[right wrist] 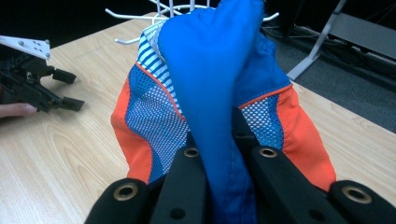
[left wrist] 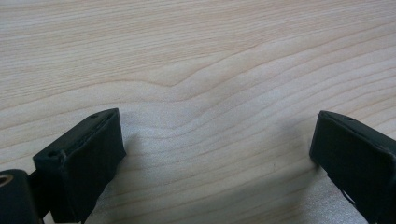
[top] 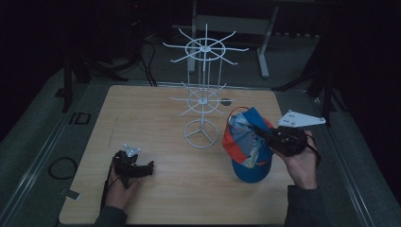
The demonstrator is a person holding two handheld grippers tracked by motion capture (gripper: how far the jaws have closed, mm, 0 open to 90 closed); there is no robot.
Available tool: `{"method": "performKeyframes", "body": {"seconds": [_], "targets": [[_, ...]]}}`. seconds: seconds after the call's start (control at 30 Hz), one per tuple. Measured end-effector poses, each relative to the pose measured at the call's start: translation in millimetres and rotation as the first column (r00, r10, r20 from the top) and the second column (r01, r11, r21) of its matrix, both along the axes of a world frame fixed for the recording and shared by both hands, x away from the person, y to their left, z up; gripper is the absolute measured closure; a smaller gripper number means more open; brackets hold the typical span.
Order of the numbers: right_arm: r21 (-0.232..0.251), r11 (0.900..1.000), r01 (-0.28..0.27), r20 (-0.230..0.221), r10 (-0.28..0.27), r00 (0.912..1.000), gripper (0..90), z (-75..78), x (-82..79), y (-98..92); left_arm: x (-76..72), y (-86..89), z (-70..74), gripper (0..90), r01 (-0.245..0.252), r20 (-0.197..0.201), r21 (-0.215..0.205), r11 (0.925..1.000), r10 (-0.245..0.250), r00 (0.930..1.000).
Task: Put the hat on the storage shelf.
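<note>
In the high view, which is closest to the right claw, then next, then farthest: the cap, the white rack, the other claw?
1. Cap: pinched in the right claw, at the table's right.
2. White rack: just left of the cap, mid-table.
3. Left claw: far across, at the table's near left, open.

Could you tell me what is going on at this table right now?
A person works with a gripper in each hand. The right gripper is shut on a fold of a blue and orange cap, holding it just right of a white wire rack that stands on the table. The left gripper rests open on the wood, holding nothing. The cap is not yet on the rack.
</note>
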State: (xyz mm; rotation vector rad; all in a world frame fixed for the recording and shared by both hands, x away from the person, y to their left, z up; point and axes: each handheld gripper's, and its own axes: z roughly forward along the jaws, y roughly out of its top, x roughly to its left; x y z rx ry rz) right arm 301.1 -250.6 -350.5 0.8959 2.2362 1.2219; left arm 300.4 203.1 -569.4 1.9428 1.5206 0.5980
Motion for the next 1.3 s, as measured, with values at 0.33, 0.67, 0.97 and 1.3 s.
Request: {"method": "performKeyframes", "body": {"seconds": [0.33, 0.67, 0.97, 1.3], "targets": [[0.01, 1.0, -0.014, 0.004, 0.014, 0.9999, 88.3, 4.0, -1.9, 0.4, 0.0, 0.0, 0.0, 3.4, 0.0, 0.0, 0.0, 1.0, 0.0, 1.0], [0.031, 0.999, -0.037, 0.027, 0.036, 0.999, 88.3, 11.5, -7.3, 1.4, 0.0, 0.0, 0.0, 3.4, 0.0, 0.0, 0.0, 1.0, 0.0, 1.0], [0.041, 0.998, -0.053, 0.054, 0.05, 0.9973, 88.3, 20.3, -13.5, 3.7, 0.0, -0.1, -0.1, 3.4, -0.001, 0.001, -0.001, 1.0, 0.001, 1.0], [0.039, 0.997, -0.067, 0.1, 0.063, 0.993, 88.4, 30.5, -21.4, 7.1, 0.0, -0.1, -0.1, 3.4, -0.001, 0.001, -0.001, 1.0, 0.001, 1.0]]}}
